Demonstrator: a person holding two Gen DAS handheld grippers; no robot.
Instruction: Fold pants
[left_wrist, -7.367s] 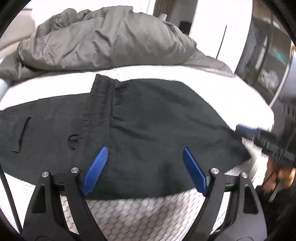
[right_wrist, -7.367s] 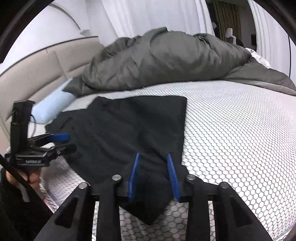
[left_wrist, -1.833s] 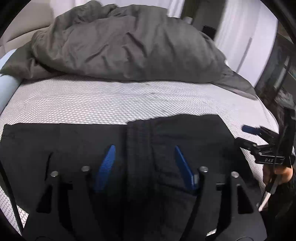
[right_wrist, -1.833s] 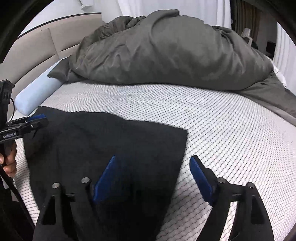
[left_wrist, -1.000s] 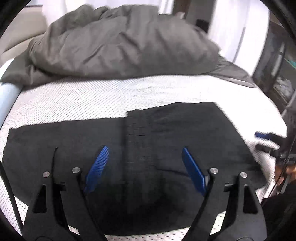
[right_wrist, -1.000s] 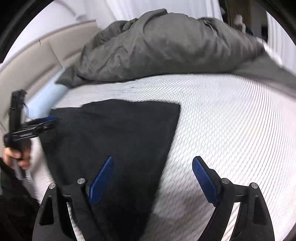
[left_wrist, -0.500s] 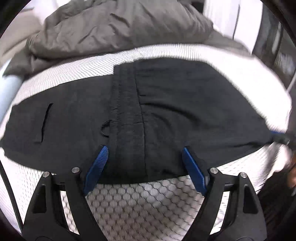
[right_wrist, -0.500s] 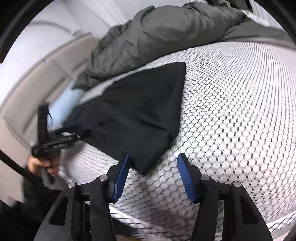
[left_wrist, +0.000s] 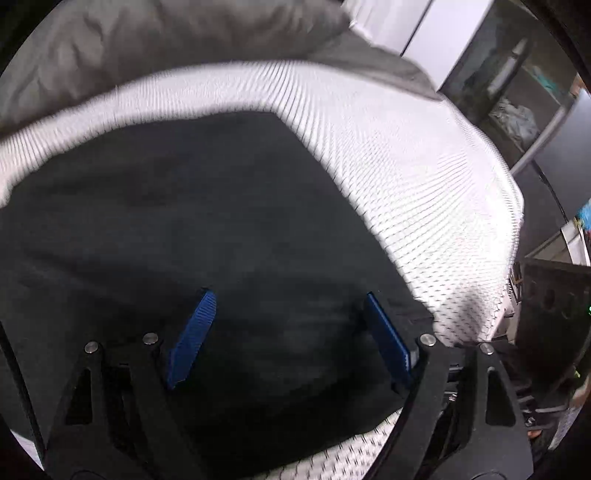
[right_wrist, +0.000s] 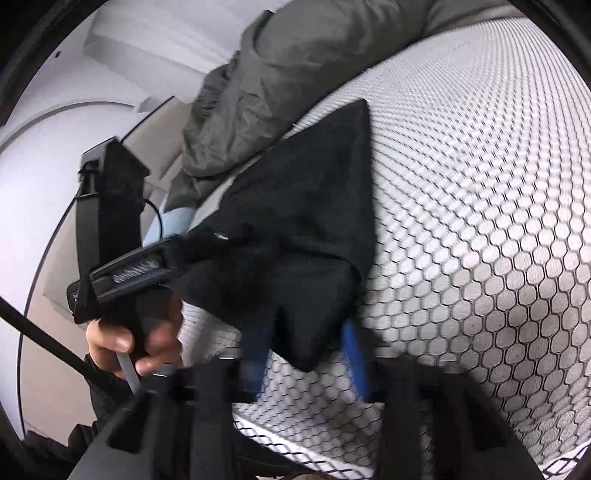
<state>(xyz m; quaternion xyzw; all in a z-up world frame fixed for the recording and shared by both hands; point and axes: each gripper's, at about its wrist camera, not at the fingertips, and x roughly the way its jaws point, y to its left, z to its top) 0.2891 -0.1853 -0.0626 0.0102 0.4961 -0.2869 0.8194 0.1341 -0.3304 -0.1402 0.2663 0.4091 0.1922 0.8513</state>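
Observation:
Black pants (left_wrist: 192, 206) lie flat on the white mesh-covered mattress (left_wrist: 413, 173). My left gripper (left_wrist: 289, 293) hovers low over them, its blue pads wide apart with cloth under the gap, open. The view is blurred. In the right wrist view the pants (right_wrist: 306, 206) run away to the upper left, and their near corner (right_wrist: 310, 343) is bunched and lifted. My right gripper (right_wrist: 306, 332) is closing its jaws on that corner, a blue pad against each side. At the left a hand (right_wrist: 129, 339) holds the left gripper's body (right_wrist: 125, 273), whose fingers are hidden by cloth.
A crumpled grey duvet (right_wrist: 295, 74) is heaped at the far side of the mattress (right_wrist: 480, 184). A light blue bolster (right_wrist: 173, 221) lies by the beige headboard (right_wrist: 159, 147). Dark shelving (left_wrist: 517, 103) stands past the bed's right edge. The mattress front edge is just below my right gripper.
My right gripper rolled, dropped to the pants' near corner and closed from wide apart onto it. The left gripper swung right and lower; the waistband has left its view.

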